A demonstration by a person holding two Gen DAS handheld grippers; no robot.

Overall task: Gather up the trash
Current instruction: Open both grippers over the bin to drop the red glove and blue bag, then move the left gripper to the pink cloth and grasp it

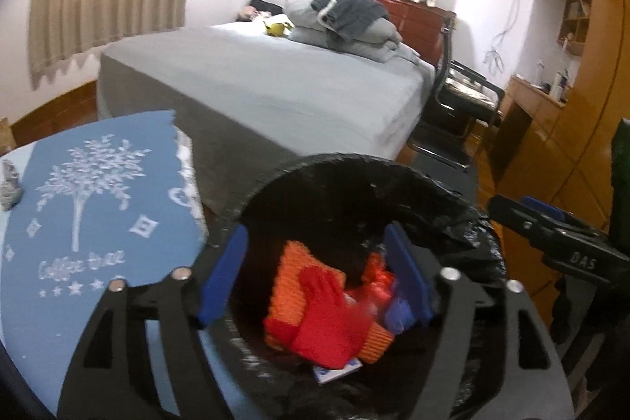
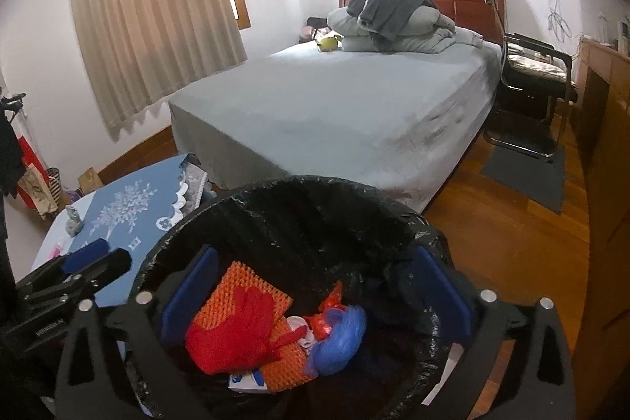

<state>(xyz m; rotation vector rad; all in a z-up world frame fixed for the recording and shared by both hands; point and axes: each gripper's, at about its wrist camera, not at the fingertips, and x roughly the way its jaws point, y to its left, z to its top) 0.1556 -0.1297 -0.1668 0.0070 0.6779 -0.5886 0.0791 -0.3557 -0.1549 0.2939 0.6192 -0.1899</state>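
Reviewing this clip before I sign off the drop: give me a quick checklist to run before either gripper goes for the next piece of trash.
1. Left gripper empty, fingers apart: ok.
2. Right gripper empty, fingers apart: ok.
3. Red glove lying inside the bin, on the orange mesh: ok.
4. Black bin liner folded over the rim all round: cannot tell, near edge hidden.
5. More trash left on the blue tablecloth: not ok, a crumpled grey scrap sits there.
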